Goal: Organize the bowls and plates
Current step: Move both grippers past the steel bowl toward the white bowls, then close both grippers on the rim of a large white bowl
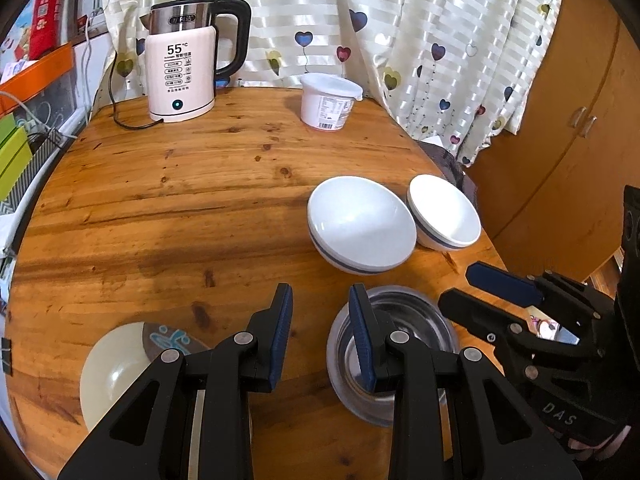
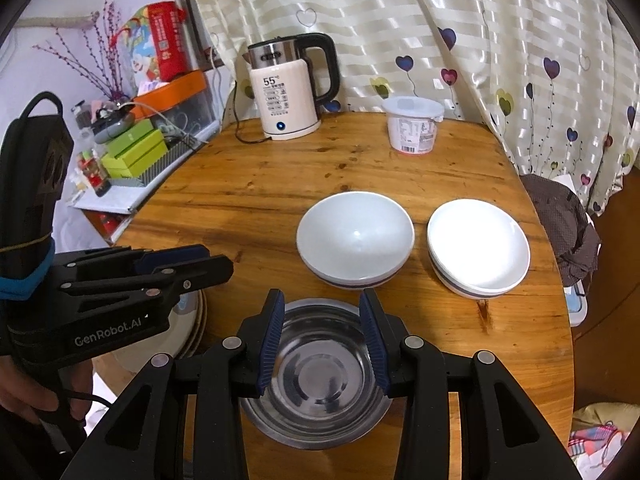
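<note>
Two white bowls with a blue band stand side by side on the round wooden table [image 1: 180,208]: one nearer the middle [image 1: 360,224] [image 2: 356,236], the other by the right edge [image 1: 444,212] [image 2: 478,248]. In front of them sits a steel bowl [image 1: 416,320] [image 2: 316,376]. A cream plate stack [image 1: 112,372] [image 2: 192,320] with a blue-patterned dish [image 1: 172,338] on it lies at the front left. My left gripper [image 1: 320,292] [image 2: 218,258] hovers open between the plates and the steel bowl. My right gripper [image 2: 320,296] [image 1: 460,286] hangs open over the steel bowl, with nothing gripped.
An electric kettle [image 1: 180,68] [image 2: 286,96] with its cord and a white lidded tub [image 1: 328,100] [image 2: 412,128] stand at the table's far edge before a heart-print curtain [image 2: 440,20]. Cluttered shelves [image 2: 152,144] flank the left; a wooden cabinet [image 1: 560,120] is on the right.
</note>
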Demonstrator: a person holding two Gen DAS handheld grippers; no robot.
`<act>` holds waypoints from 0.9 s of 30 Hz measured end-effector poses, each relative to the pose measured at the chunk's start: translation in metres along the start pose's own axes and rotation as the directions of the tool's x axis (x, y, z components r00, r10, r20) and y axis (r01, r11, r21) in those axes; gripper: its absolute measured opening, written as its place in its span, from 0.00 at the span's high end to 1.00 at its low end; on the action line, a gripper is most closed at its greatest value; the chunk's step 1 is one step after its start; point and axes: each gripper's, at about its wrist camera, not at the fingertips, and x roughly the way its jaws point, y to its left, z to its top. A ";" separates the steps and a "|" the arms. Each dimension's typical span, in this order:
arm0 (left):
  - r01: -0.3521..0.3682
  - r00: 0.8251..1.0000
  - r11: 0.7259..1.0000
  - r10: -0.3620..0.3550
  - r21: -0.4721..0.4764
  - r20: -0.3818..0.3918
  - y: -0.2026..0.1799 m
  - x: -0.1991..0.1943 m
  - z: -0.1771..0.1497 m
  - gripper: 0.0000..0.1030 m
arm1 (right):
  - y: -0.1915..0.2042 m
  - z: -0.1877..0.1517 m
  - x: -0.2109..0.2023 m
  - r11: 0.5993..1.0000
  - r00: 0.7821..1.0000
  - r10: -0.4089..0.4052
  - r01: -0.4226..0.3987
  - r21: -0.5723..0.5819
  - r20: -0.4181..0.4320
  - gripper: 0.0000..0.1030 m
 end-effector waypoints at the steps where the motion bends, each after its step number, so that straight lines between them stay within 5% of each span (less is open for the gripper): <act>1: 0.001 1.000 1.000 -0.001 -0.001 -0.001 0.000 0.001 0.001 0.71 | 0.000 0.000 0.001 1.000 1.000 -0.001 0.001 0.000 -0.004 0.63; 27: 0.023 0.998 0.998 -0.026 -0.051 -0.061 0.008 0.060 0.035 0.66 | -0.047 0.013 0.042 0.993 0.998 -0.004 0.011 0.117 -0.060 0.64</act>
